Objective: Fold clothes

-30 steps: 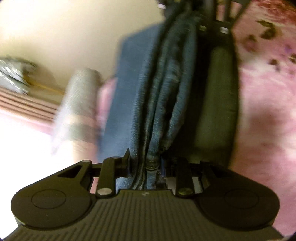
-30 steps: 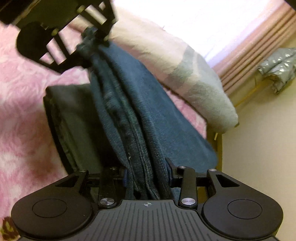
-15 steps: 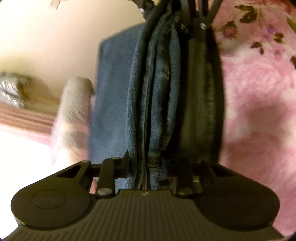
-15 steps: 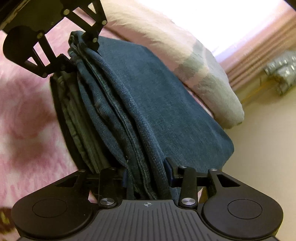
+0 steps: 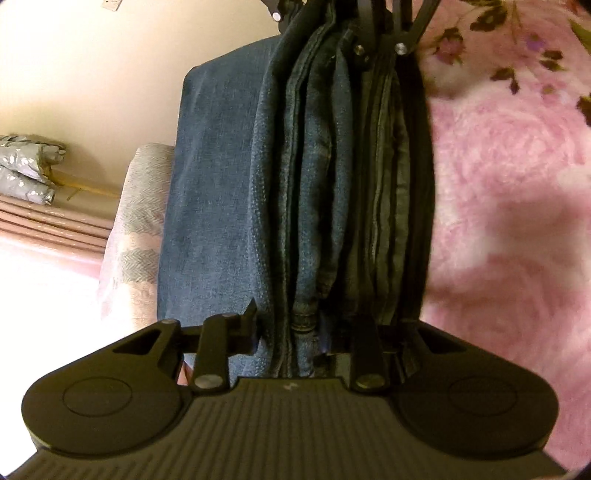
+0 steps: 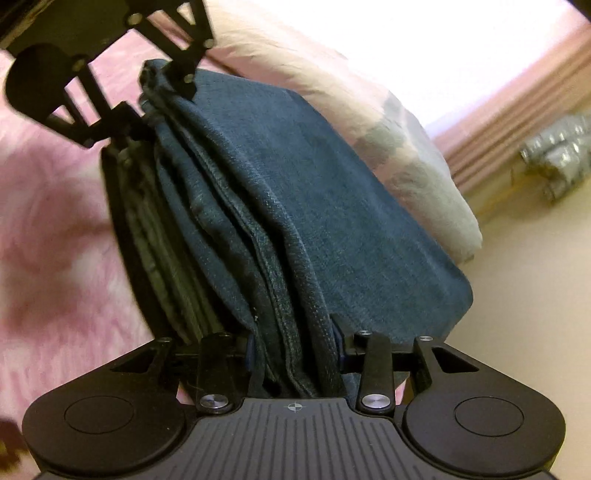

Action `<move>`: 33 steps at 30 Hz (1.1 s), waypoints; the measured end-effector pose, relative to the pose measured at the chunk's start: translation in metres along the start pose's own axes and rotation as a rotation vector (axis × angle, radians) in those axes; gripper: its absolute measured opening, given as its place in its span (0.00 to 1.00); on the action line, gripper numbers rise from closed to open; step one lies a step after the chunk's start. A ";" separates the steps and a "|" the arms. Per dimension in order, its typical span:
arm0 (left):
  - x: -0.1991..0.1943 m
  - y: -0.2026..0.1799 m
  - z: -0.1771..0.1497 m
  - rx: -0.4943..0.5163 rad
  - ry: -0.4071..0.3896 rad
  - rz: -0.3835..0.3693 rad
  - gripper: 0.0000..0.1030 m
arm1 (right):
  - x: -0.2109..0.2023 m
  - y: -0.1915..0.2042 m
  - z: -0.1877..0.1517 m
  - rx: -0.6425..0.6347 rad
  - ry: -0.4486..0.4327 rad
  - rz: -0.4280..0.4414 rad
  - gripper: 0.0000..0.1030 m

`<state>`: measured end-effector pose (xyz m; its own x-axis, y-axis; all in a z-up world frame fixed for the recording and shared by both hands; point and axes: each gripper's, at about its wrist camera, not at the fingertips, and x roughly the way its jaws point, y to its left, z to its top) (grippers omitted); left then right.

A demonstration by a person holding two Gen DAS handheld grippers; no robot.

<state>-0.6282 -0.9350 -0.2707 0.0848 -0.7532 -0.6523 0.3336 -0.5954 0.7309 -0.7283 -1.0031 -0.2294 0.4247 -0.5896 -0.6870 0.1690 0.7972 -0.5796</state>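
Folded blue jeans (image 5: 229,192) hang stretched between my two grippers. My left gripper (image 5: 295,332) is shut on one end of the bunched denim; it also shows in the right wrist view (image 6: 159,92) at the far end. My right gripper (image 6: 295,350) is shut on the other end; it shows in the left wrist view (image 5: 354,33) at the top. The jeans (image 6: 314,206) lie against a folded dark grey garment (image 5: 395,206) that rests on the pink bed (image 5: 509,192); the grey garment (image 6: 147,236) shows beside the denim in the right wrist view.
A pink floral fleece blanket (image 6: 48,229) covers the bed. A pale striped pillow (image 6: 399,147) lies beside the jeans. A cream wall (image 5: 110,74), pink curtains (image 6: 517,110) and a silver bundle (image 6: 554,155) stand beyond.
Both grippers have carried the jeans closer to the dark grey garment and lower toward the bed. The denim now presses against the grey pile. Both grips are unchanged.
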 end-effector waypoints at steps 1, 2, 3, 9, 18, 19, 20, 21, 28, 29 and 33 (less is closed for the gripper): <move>0.001 -0.001 0.000 0.000 -0.001 0.002 0.26 | 0.001 0.000 0.001 -0.006 0.003 0.001 0.36; 0.003 -0.004 -0.001 0.009 -0.003 0.003 0.27 | 0.002 0.000 0.002 -0.011 0.007 0.002 0.36; 0.005 -0.006 -0.001 0.018 -0.004 0.003 0.30 | 0.003 0.000 0.005 -0.015 0.017 0.004 0.37; -0.014 0.008 -0.014 -0.008 0.013 -0.013 0.35 | -0.010 0.003 0.007 -0.017 0.059 -0.009 0.42; -0.060 0.073 -0.027 -0.428 0.045 -0.100 0.35 | -0.067 -0.018 0.004 0.250 0.106 0.041 0.43; -0.062 0.080 -0.028 -0.484 0.041 -0.099 0.35 | -0.071 -0.025 0.006 0.309 0.095 0.042 0.43; -0.064 0.086 -0.029 -0.538 0.036 -0.097 0.35 | -0.075 -0.031 0.007 0.369 0.082 0.042 0.43; -0.062 0.092 -0.029 -0.585 0.034 -0.096 0.35 | -0.076 -0.039 0.008 0.433 0.068 0.041 0.43; -0.025 0.096 -0.025 -0.671 0.099 -0.194 0.32 | -0.036 -0.066 -0.023 0.769 0.147 0.130 0.43; -0.024 0.095 -0.025 -0.662 0.101 -0.191 0.32 | -0.034 -0.068 -0.027 0.790 0.149 0.146 0.43; -0.025 0.094 -0.027 -0.661 0.117 -0.211 0.32 | -0.052 -0.075 -0.036 0.892 0.115 0.146 0.43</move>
<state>-0.5735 -0.9643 -0.1913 0.0434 -0.5838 -0.8108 0.8516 -0.4027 0.3355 -0.7952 -1.0366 -0.1659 0.4129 -0.4458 -0.7943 0.7659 0.6419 0.0379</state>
